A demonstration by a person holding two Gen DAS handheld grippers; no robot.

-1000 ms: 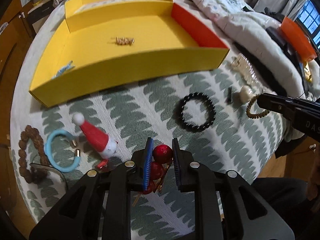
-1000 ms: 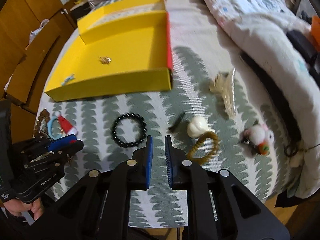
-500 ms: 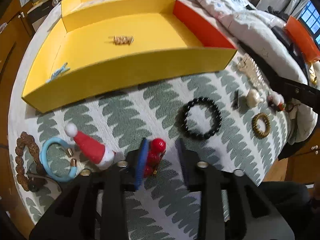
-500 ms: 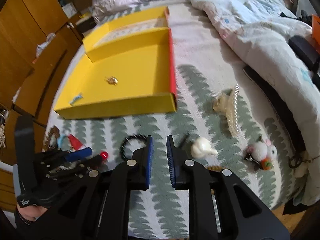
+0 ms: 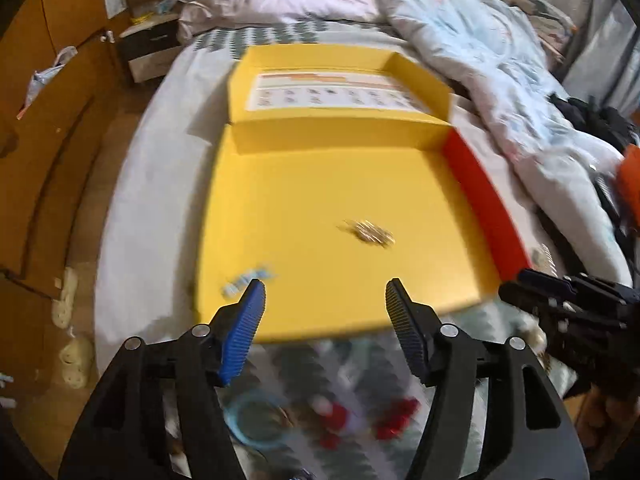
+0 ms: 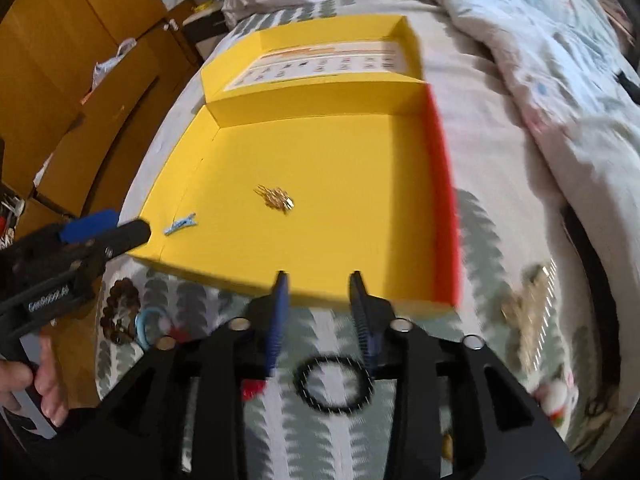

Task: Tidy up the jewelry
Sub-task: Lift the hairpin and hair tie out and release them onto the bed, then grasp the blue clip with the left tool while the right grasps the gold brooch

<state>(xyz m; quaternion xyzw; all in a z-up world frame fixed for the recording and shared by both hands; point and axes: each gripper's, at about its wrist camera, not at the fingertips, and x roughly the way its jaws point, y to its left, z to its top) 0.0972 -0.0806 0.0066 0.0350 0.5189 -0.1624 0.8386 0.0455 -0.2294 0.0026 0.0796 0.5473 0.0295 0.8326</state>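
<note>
Left gripper: the left gripper (image 5: 325, 292) is spread wide and holds nothing; a second ago it was clamped on a red bead ornament, half a second ago that was already slipping out.
Red bead ornament: now a red smear (image 5: 394, 418) on the patterned bedspread (image 5: 360, 452) below the fingers, near side of the box — dropped short, not delivered.
Meaning for the task: by my reading the ornament still needs a fresh pick before it can go in the box; that step is lost, not finished.
Right gripper: the right gripper (image 6: 318, 280) has its jaws parted to a moderate gap with nothing between them; earlier they were almost closed, so it has opened up.
Likely next target: the black bead bracelet (image 6: 334, 383), lying on the bedspread just below the right fingers — a guess from the pose only.
Yellow box: the yellow box (image 6: 224, 272) sits far of both grippers, its right wall red.
Already stowed: a gold trinket (image 6: 276, 198) mid-floor and a small blue clip (image 6: 181, 225) near the left wall.
Only in the right view: the bracelet, a brown bead string (image 6: 120, 308) at near left, a pale hair claw (image 6: 528, 312) right of the box, and the hand (image 6: 28, 384) gripping the left tool.
Only in the left view: a blue ring (image 5: 256, 420) left of the red smear, very blurred, and the right tool's tip at the box's near right corner.
Blur: both views are smeared by motion, so fine detail of the loose pieces cannot be told.
</note>
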